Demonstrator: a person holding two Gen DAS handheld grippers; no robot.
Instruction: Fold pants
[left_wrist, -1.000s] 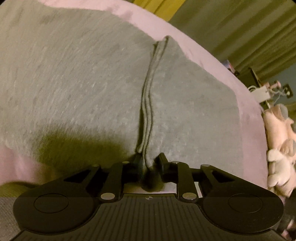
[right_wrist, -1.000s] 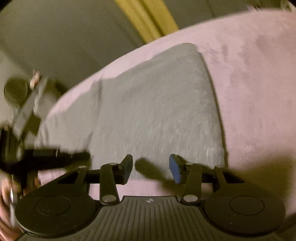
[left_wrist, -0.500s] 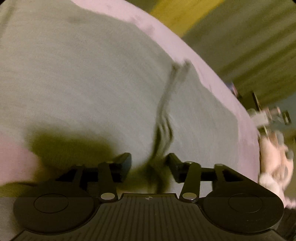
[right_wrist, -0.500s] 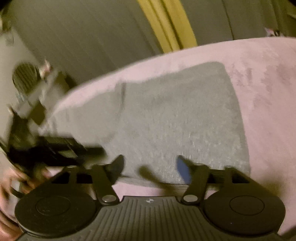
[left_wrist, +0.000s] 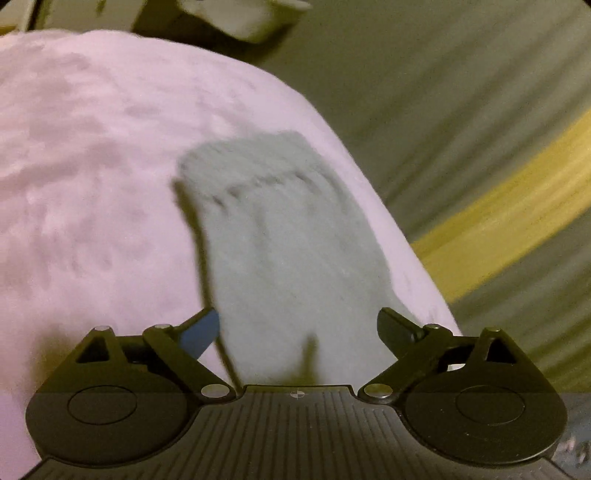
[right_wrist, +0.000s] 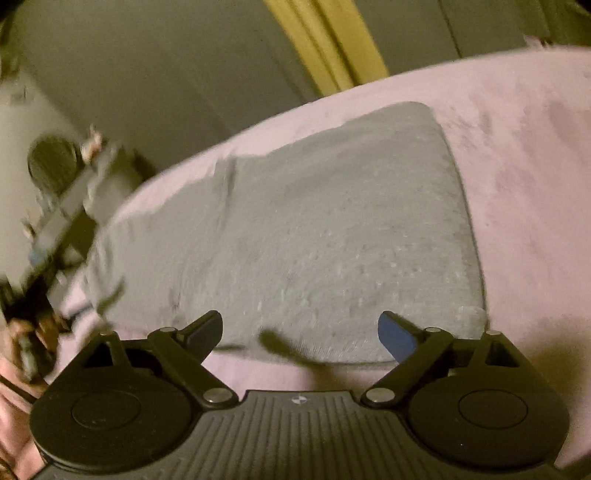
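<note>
The grey pants (right_wrist: 332, 236) lie folded flat on a pink blanket (right_wrist: 524, 155). In the left wrist view the pants (left_wrist: 288, 251) show as a narrow grey shape reaching away from me, somewhat blurred. My left gripper (left_wrist: 299, 328) is open and empty, raised just above the pants' near end. My right gripper (right_wrist: 301, 330) is open and empty, hovering over the near edge of the pants. The other gripper and the hand holding it (right_wrist: 48, 251) show blurred at the left of the right wrist view.
The pink blanket (left_wrist: 92, 166) covers a bed that drops off at the far side. Grey curtains with a yellow stripe (left_wrist: 509, 206) hang behind it. A round dark object (right_wrist: 51, 162) stands at the far left.
My left gripper let go of the pants' folded edge, opened wide and swung to look along the pants. My right gripper opened wider and pulled back a little.
</note>
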